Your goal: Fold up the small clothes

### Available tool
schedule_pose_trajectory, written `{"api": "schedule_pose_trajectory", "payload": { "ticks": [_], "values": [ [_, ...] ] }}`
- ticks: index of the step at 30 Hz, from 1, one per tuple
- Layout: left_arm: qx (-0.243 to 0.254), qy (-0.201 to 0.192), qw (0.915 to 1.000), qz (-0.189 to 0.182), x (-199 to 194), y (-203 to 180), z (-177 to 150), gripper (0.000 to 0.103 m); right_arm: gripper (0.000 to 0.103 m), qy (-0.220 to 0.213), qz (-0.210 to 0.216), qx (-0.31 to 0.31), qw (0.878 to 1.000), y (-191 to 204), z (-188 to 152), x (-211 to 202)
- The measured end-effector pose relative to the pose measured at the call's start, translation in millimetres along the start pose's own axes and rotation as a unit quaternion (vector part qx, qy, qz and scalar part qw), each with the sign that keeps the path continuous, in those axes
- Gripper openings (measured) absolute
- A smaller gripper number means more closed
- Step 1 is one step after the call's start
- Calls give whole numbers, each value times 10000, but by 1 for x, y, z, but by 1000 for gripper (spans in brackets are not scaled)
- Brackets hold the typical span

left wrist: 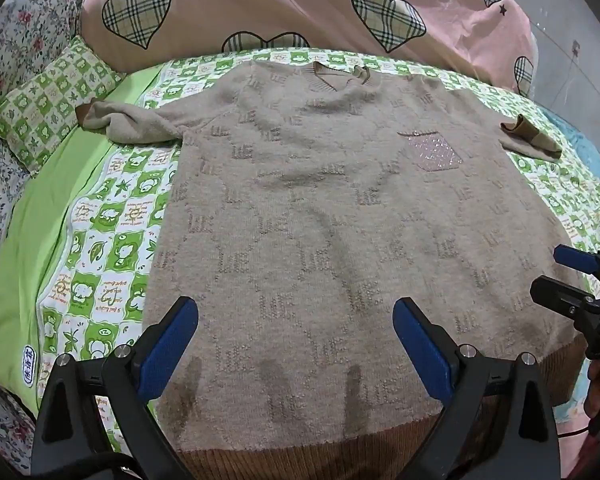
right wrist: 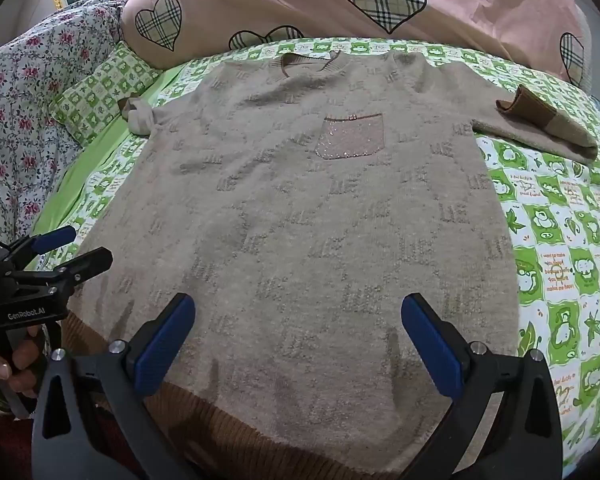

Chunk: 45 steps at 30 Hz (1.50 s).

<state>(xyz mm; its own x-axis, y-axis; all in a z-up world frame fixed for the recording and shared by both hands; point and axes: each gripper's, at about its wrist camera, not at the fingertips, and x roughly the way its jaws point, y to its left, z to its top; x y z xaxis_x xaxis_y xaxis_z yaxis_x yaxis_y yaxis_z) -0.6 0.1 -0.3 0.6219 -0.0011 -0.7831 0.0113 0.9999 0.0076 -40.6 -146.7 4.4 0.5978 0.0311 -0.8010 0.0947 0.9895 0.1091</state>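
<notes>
Fingers of the left gripper point(left wrist: 296, 344) stand spread as wide as they go, blue pads apart over the lower part of the sweater point(left wrist: 340, 220), with nothing between them; whether the tips touch the knit cannot be told. Likewise released, the right gripper point(right wrist: 298, 344) has its fingers splayed above the same lower panel, gripping nothing.

Laid flat and face up on the bed sheet point(left wrist: 112, 216), the beige sweater has its collar point(left wrist: 340, 74) at 12 o'clock and its brown ribbed hem point(left wrist: 300, 456) at 6 o'clock, at the near edge of the bed. A shiny chest pocket point(right wrist: 350, 136) sits toward 1 o'clock in the left wrist view. One sleeve point(left wrist: 128, 124) is bunched out toward 10 o'clock, its brown cuff just beside a small green pillow point(left wrist: 48, 104). The other sleeve point(right wrist: 540, 128) lies toward 2 o'clock with its cuff turned up.

Open sheet shows on both sides of the body: a broad green-checked strip at 9 o'clock in the left view and another at 3 o'clock in the right view. At 12 o'clock a pink quilt point(left wrist: 300, 4) with plaid hearts is heaped just behind the collar, closing off that edge. A floral cover point(right wrist: 24, 92) bounds the far 9 o'clock side. Each gripper shows at the margin of the other's view, held by a hand point(right wrist: 14, 364).
</notes>
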Motion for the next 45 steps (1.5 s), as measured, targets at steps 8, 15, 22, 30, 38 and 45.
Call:
{"api": "schedule_pose_trajectory", "payload": {
  "ticks": [8, 15, 22, 30, 38, 45],
  "values": [
    [-1, -6, 10000, 14, -1, 1, -1, 98, 103, -5, -20, -19, 10000, -2, -1, 0],
    [14, 0, 10000, -11, -4, 4, -1, 98, 103, 20, -18, 15, 10000, -3, -3, 2],
    [16, -64, 10000, -29, 0, 3, 1, 98, 103, 49, 18, 11, 10000, -3, -3, 11],
    [4, -96, 10000, -18, 0, -4, 1, 98, 103, -46, 12, -15, 10000, 1, -4, 11],
    [-8, -83, 10000, -42, 1, -4, 1, 98, 103, -59, 182, 88, 9998, 2, -1, 9],
    [-11, 7, 9999, -129, 10, 0, 3, 98, 103, 114, 37, 21, 9999, -1, 1, 12]
  ]
}}
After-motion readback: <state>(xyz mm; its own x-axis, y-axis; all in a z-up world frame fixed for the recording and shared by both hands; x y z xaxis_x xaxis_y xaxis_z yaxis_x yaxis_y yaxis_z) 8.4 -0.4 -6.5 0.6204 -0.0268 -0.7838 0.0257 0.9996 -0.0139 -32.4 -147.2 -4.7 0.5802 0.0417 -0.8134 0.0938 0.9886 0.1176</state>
